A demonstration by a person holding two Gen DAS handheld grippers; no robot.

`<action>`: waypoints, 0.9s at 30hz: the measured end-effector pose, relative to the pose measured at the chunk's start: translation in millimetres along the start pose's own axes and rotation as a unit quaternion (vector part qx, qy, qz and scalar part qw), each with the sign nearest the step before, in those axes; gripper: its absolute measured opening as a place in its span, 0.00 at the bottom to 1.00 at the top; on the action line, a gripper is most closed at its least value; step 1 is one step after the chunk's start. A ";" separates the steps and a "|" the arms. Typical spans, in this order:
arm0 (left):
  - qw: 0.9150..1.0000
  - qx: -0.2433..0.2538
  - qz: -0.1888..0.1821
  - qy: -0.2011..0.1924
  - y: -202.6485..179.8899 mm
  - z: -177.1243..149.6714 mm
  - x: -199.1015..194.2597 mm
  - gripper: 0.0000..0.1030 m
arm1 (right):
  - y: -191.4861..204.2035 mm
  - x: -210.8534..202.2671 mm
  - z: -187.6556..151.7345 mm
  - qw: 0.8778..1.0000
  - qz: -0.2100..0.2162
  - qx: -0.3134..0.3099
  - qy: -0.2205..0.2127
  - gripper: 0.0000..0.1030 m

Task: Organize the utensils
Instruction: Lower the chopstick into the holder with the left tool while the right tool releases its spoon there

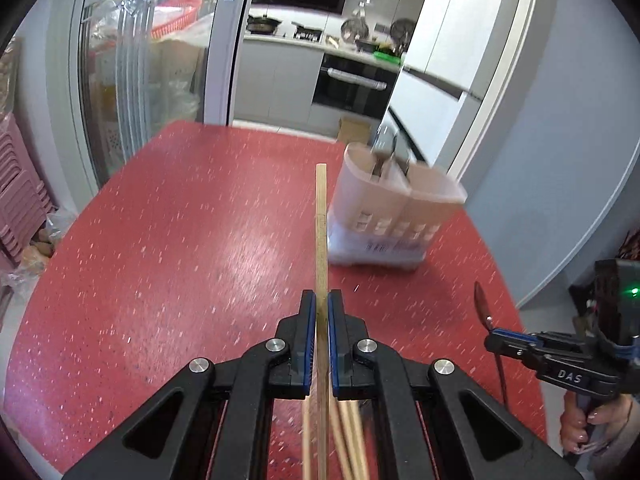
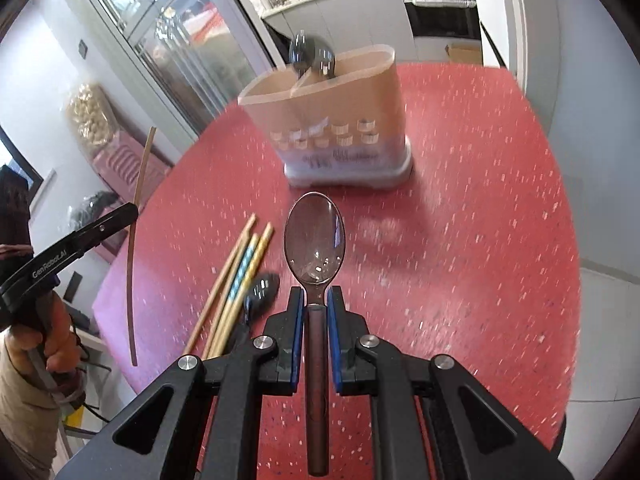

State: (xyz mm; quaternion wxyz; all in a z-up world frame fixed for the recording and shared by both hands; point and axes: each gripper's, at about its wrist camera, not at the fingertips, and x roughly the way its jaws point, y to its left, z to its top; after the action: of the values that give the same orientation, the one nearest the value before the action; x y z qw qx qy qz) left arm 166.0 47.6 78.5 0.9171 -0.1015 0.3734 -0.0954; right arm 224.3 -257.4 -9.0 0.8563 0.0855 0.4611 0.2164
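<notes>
My left gripper [image 1: 321, 300] is shut on a single wooden chopstick [image 1: 321, 216] that points forward above the red table; it also shows in the right wrist view [image 2: 138, 216]. My right gripper [image 2: 314, 296] is shut on the handle of a metal spoon [image 2: 315, 236], bowl forward; it also shows at the right of the left wrist view [image 1: 490, 322]. The beige two-compartment utensil holder [image 1: 394, 204] [image 2: 332, 120] stands ahead with spoons [image 2: 312, 58] in its far compartment. Several chopsticks [image 2: 236, 276] and a dark spoon [image 2: 262, 290] lie on the table.
The red speckled table [image 1: 180, 260] [image 2: 460, 260] has its far edge just behind the holder. A glass cabinet [image 1: 140, 60] and pink stools [image 1: 20, 192] stand at the left. Kitchen counters and an oven [image 1: 352, 84] are behind.
</notes>
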 end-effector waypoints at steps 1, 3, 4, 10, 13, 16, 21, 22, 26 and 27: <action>1.000 -0.002 -0.005 -0.006 0.4 5.4 -3.9 0.33 | -0.4 -3.6 5.2 1.000 0.002 0.001 -0.005 0.12; 1.000 0.000 -0.014 -0.020 -4.7 19.0 -7.7 0.33 | -1.5 -11.6 17.0 1.000 0.001 -0.001 -0.016 0.12; 0.999 0.004 -0.016 -0.028 -8.3 26.9 -9.1 0.33 | -0.4 -12.9 23.9 1.000 0.000 -0.003 -0.023 0.12; 0.998 0.015 -0.033 -0.059 -27.2 67.8 -7.6 0.33 | 5.5 -23.9 62.6 0.998 -0.007 -0.024 -0.049 0.12; 0.996 0.009 -0.045 -0.072 -33.2 89.9 -3.2 0.33 | 6.5 -26.0 84.9 0.998 -0.004 -0.028 -0.062 0.12; 0.995 0.010 -0.048 -0.087 -41.2 115.7 3.1 0.33 | 6.7 -25.8 109.4 0.996 -0.005 -0.027 -0.080 0.12; 0.994 0.028 -0.041 -0.102 -54.2 151.1 25.1 0.33 | 5.4 -23.6 150.5 0.993 0.001 -0.025 -0.112 0.12; 0.993 0.029 -0.041 -0.103 -56.0 156.0 29.5 0.33 | 6.0 -21.5 161.2 0.992 0.004 -0.027 -0.120 0.12; 0.992 0.029 -0.041 -0.114 -60.2 179.8 52.3 0.33 | 8.5 -9.4 187.0 0.989 0.004 -0.034 -0.141 0.12; 0.992 0.030 -0.040 -0.116 -60.8 182.0 56.3 0.33 | 8.5 -3.8 194.1 0.989 0.001 -0.036 -0.144 0.12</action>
State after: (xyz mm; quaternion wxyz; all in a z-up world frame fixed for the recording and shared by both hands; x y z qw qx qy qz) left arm 327.7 -4.0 184.2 0.9524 -0.0993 0.2567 -0.1311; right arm 380.5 -241.2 105.6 0.9161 0.0860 0.3245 0.2193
